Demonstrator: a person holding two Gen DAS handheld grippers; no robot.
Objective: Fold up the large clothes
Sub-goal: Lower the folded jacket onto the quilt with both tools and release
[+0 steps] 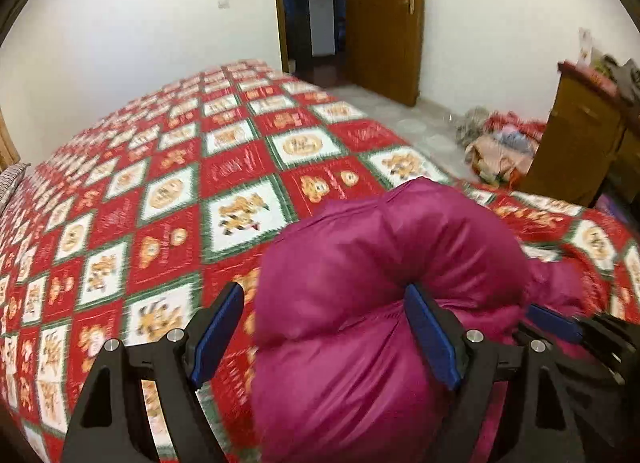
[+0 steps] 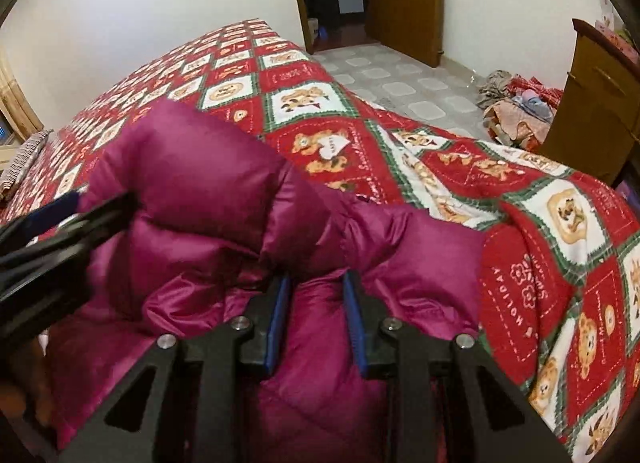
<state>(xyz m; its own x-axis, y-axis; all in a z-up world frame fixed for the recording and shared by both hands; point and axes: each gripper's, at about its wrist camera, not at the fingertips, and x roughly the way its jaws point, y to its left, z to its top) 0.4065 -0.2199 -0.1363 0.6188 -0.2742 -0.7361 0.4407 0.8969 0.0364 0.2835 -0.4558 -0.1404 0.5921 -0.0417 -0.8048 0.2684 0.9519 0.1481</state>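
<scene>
Magenta jacket [image 2: 224,223] fills both my grips: right tongs [image 2: 316,295] nearly closed, pinching a fold, left tongs [image 1: 324,327] spread wide around the bulk, bed [image 1: 160,183] stretching ahead

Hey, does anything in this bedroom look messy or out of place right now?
Yes: a heap of clothes lies on the tiled floor beside the wooden cabinet, and the bedspread is rumpled near the magenta jacket.

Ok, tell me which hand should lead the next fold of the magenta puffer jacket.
Right, probably. The right gripper already has its jaws pinched on a fold of the jacket, while the left gripper stands wide open around a puffy bulge, gripping nothing.
</scene>
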